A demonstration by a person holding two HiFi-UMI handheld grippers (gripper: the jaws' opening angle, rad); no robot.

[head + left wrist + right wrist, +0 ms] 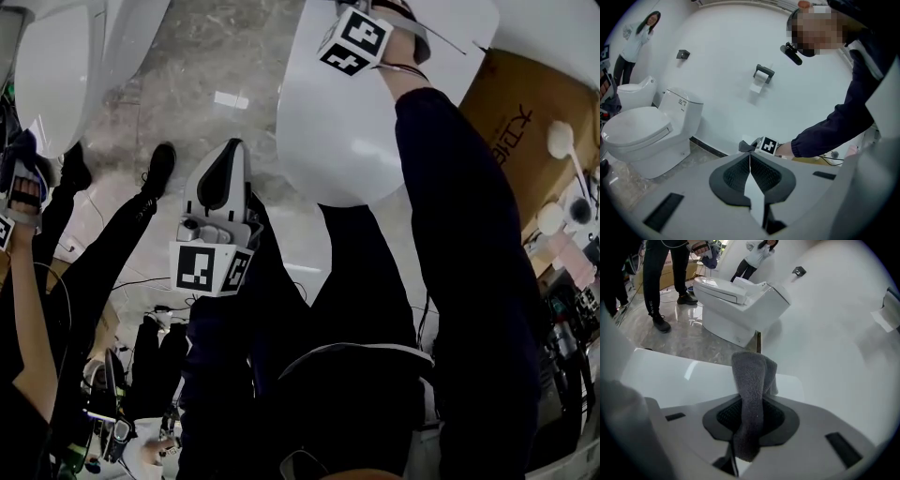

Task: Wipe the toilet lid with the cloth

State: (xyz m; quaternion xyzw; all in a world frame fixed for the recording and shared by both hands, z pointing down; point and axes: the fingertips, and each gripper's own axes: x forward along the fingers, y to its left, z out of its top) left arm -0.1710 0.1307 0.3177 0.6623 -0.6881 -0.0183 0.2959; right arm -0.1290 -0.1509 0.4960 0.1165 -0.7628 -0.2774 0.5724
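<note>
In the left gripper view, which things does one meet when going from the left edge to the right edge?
white toilet → toilet paper holder → dark sleeve

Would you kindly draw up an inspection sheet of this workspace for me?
Surface: toilet lid, white and glossy.
Job's things: grey cloth, hanging above the lid.
Clutter: cardboard box at the right, with small items beside it.
Grippers: right tool shut on the cloth; left tool shut, empty, off the lid.
Cables: thin black cable low down near the box.
Surroundings: second toilet, paper holder on a white wall, bystander, marble floor.
</note>
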